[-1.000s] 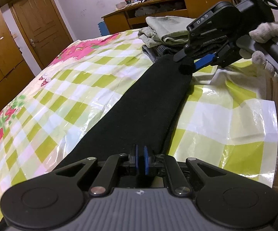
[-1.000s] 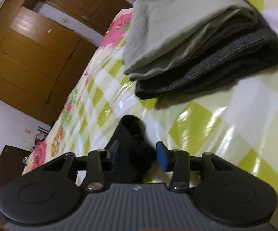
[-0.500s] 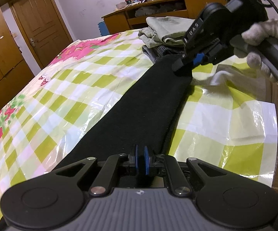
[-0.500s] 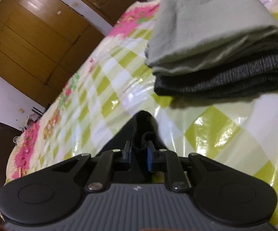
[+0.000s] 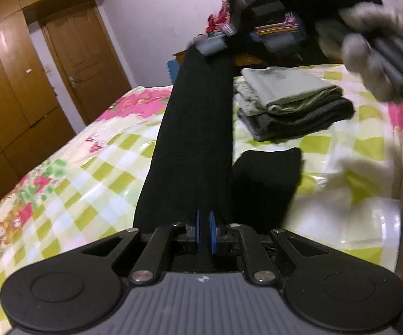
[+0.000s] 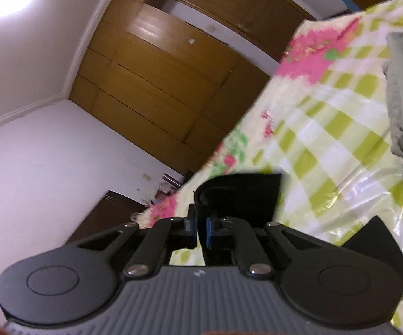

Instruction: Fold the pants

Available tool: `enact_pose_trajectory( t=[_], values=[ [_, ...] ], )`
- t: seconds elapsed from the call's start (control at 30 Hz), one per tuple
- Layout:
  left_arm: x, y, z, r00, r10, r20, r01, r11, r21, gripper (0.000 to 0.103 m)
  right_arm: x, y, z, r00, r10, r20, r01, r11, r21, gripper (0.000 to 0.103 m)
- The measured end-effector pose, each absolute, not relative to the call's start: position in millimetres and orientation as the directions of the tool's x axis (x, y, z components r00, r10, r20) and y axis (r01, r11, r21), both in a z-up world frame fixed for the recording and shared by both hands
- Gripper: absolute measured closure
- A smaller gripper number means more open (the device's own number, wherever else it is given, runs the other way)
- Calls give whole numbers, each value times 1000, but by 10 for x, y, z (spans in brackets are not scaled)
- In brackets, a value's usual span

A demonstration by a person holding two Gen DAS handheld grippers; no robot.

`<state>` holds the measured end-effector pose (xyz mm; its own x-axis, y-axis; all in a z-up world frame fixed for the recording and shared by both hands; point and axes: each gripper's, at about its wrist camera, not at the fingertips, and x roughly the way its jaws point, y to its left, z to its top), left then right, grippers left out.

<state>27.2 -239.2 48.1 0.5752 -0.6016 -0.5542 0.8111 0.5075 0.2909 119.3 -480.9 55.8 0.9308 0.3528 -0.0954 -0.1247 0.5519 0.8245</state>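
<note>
Left gripper (image 5: pixel 203 233): blue pads nearly together, clamped on the near end of the black pants (image 5: pixel 196 128); cloth runs straight up and away from the jaws as a taut dark band. Right gripper (image 6: pixel 201 230): jaws pinched tight on the far end of the same pants (image 6: pixel 240 195), a rolled hem edge bulging just above the pads and a flat dark flap standing to the right of them. In the left wrist view that right gripper (image 5: pixel 215 45) is blurred, high in the frame, gripping the top of the band, with a gloved hand (image 5: pixel 374 53) wrapped around its handle. A lower layer of the pants lies flat on the bed to the right of the raised band, its squared end near a stack of folded clothes (image 5: pixel 291 103): a pale green garment on top, dark grey knit under it. All rests on a bedspread (image 5: pixel 95 167) of yellow-green and white checks with pink flowers, glossy in places. Beyond the bed: a wooden door (image 5: pixel 81 64), a wooden wardrobe (image 6: pixel 156 69), white wall. A wooden shelf unit behind the stack is mostly hidden.
</note>
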Motion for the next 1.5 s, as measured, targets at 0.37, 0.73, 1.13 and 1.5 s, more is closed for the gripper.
enact_pose_trajectory(
  t=[0.37,0.73,1.13,1.5],
  values=[
    [142,-2600,4,446,-573,-687,883,405,236,79,806,-5154,-510,887,182,-425,299,475,828,96],
    [183,-2475,71,462,-570,-680,872,432,230,78,821,-5299,-600,864,189,-467,348,447,824,88],
    [281,-2377,72,489,-561,-668,851,476,223,72,882,-5101,-642,849,204,-488,367,436,821,49],
    [350,-2223,27,498,-544,-676,828,529,185,66,876,-4956,-655,848,250,-467,346,407,846,46]
  ],
)
